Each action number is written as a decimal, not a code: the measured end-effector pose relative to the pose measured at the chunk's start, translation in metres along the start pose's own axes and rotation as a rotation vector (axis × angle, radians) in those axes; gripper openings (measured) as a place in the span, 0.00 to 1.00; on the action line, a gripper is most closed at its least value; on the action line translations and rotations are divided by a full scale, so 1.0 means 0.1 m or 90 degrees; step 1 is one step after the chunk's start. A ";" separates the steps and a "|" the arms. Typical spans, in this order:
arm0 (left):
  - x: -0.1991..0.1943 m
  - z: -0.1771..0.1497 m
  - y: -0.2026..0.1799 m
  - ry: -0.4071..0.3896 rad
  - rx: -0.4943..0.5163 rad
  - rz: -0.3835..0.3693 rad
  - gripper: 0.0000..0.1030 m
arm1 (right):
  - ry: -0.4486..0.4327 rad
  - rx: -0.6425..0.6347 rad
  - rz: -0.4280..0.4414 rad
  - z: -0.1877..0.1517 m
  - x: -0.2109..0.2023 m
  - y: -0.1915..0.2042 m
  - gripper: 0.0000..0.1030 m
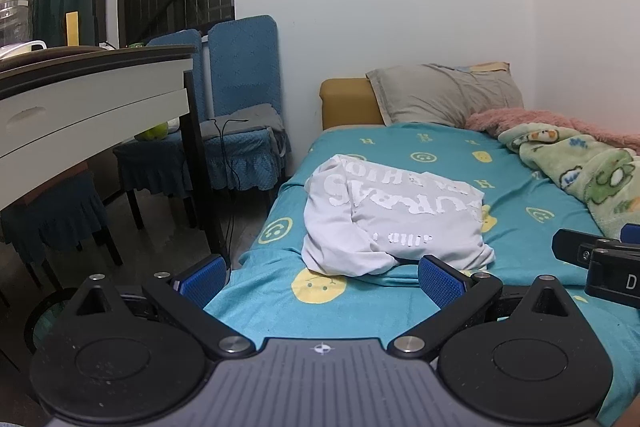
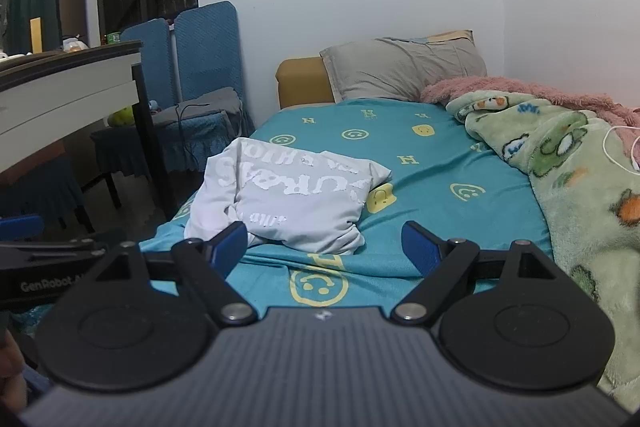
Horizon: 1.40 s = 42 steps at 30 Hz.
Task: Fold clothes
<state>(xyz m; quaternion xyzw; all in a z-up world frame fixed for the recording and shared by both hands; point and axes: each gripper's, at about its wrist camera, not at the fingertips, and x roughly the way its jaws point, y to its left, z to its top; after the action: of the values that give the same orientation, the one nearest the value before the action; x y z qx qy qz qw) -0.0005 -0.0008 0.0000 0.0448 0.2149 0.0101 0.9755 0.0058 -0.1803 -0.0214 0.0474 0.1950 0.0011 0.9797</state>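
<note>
A light grey T-shirt with white lettering [image 1: 392, 215] [image 2: 296, 199] lies bunched in a rough folded heap on the teal bed sheet [image 1: 516, 187] [image 2: 440, 167], near the bed's left edge. My left gripper [image 1: 320, 277] hovers open just short of the shirt's near edge, nothing between its blue pads [image 1: 442, 281]. My right gripper [image 2: 324, 249] is open too, a little back from the shirt's near right corner, and holds nothing. In the left wrist view the right gripper's black body [image 1: 600, 263] shows at the right edge.
A grey pillow [image 1: 444, 95] and a yellow headboard [image 1: 348, 103] stand at the bed's far end. A green cartoon blanket [image 2: 568, 187] and pink fleece [image 2: 520, 91] cover the right side. Blue-covered chairs [image 1: 240, 115] and a white desk [image 1: 92, 107] stand left of the bed.
</note>
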 end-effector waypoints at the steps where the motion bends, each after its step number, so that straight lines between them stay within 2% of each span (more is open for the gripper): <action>1: 0.00 0.00 -0.01 0.000 -0.002 -0.001 1.00 | -0.001 -0.002 -0.001 0.00 0.00 0.00 0.83; 34: 0.04 0.01 -0.05 0.001 0.000 -0.009 1.00 | 0.012 -0.012 -0.007 -0.02 -0.01 0.02 0.83; 42: 0.06 0.01 0.03 0.005 -0.032 -0.024 1.00 | 0.011 -0.018 -0.030 -0.01 0.00 0.03 0.83</action>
<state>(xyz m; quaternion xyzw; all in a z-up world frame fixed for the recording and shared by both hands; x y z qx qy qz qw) 0.0052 0.0019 -0.0010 0.0161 0.2194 -0.0024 0.9755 0.0054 -0.1769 -0.0218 0.0288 0.2047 -0.0192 0.9782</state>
